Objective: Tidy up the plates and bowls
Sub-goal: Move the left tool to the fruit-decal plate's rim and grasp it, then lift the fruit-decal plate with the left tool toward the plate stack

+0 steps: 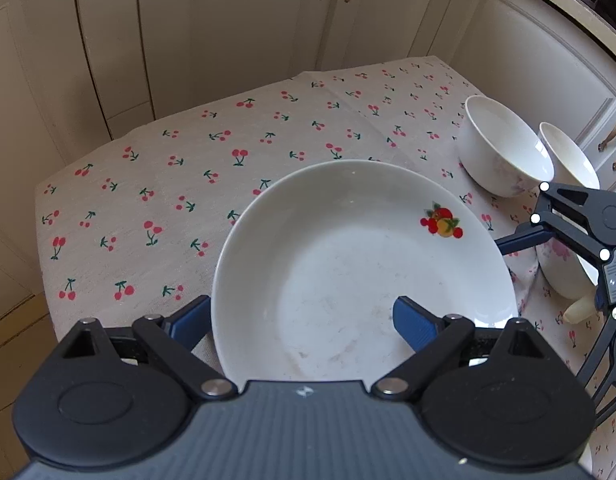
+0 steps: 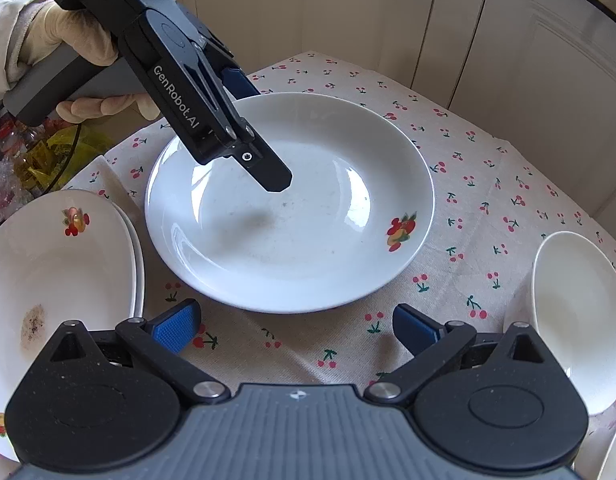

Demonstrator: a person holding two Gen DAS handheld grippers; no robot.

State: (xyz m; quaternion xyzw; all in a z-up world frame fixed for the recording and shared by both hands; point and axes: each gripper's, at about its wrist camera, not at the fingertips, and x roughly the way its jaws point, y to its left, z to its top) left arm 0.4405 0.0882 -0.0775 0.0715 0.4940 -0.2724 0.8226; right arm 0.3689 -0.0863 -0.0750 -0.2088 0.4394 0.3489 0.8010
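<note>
A white deep plate [image 1: 364,264] with a fruit print lies on the cherry-print tablecloth [image 1: 179,184]; it also shows in the right wrist view [image 2: 291,216]. My left gripper [image 1: 301,320] is open, straddling the plate's near rim, one finger above the plate and one outside it. In the right wrist view the left gripper [image 2: 243,120] reaches over the plate's far left rim. My right gripper [image 2: 295,326] is open and empty, just short of the plate's near rim. Two white bowls [image 1: 504,148] [image 1: 568,160] stand at the right.
A stack of fruit-print plates [image 2: 55,280], the top one stained, lies at the left in the right wrist view. A white bowl [image 2: 576,320] stands at the right. Cream cabinet doors [image 1: 227,20] surround the table. Bags and bottles [image 2: 39,152] sit beyond the left edge.
</note>
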